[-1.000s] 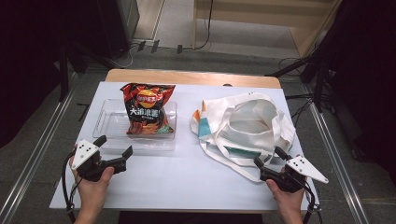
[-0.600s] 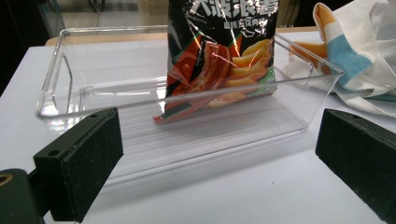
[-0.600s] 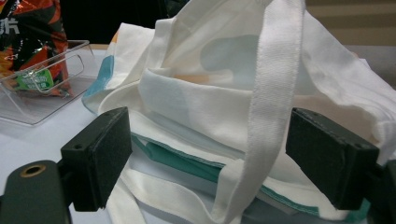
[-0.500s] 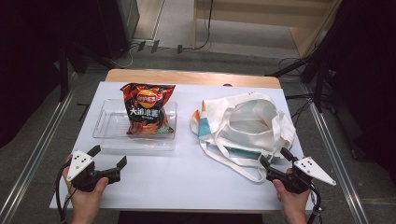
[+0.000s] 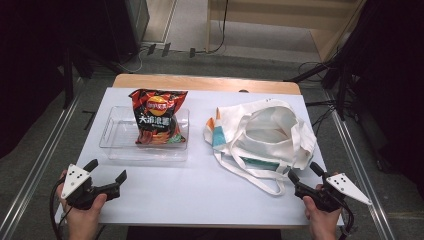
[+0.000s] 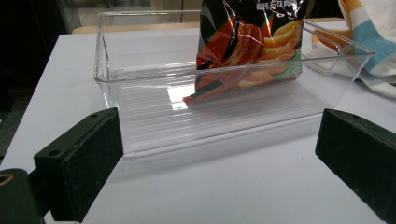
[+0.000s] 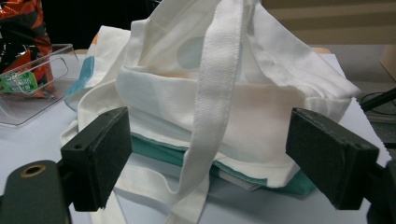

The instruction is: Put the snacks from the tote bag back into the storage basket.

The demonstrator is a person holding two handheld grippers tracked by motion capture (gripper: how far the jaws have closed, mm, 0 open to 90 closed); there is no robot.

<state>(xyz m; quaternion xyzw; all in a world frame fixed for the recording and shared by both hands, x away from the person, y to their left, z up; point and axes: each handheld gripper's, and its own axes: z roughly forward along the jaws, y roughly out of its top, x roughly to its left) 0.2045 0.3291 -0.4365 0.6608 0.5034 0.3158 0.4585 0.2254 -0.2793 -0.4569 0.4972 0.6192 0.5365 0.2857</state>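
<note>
A red and black chip bag (image 5: 157, 116) leans in a clear plastic bin (image 5: 116, 140) on the white table's left half. Seen from the left gripper view, the chip bag (image 6: 250, 42) stands at the right end of the bin (image 6: 140, 84). A white tote bag (image 5: 265, 135) with teal and orange patches lies open on the right half. My left gripper (image 5: 106, 171) is open near the front left edge, short of the bin. My right gripper (image 5: 305, 172) is open just in front of the tote bag (image 7: 233, 93), whose strap (image 7: 212, 107) hangs between the jaws.
The white table top (image 5: 200, 185) ends close behind both hands. A wooden strip (image 5: 205, 82) runs along the far edge. Metal rails (image 5: 35, 170) flank the table on both sides, with cables on the floor beyond.
Both grippers have drawn back toward the front edge of the table, the left one also sliding left. Both stay open. The chip bag, bin and tote have not moved.
</note>
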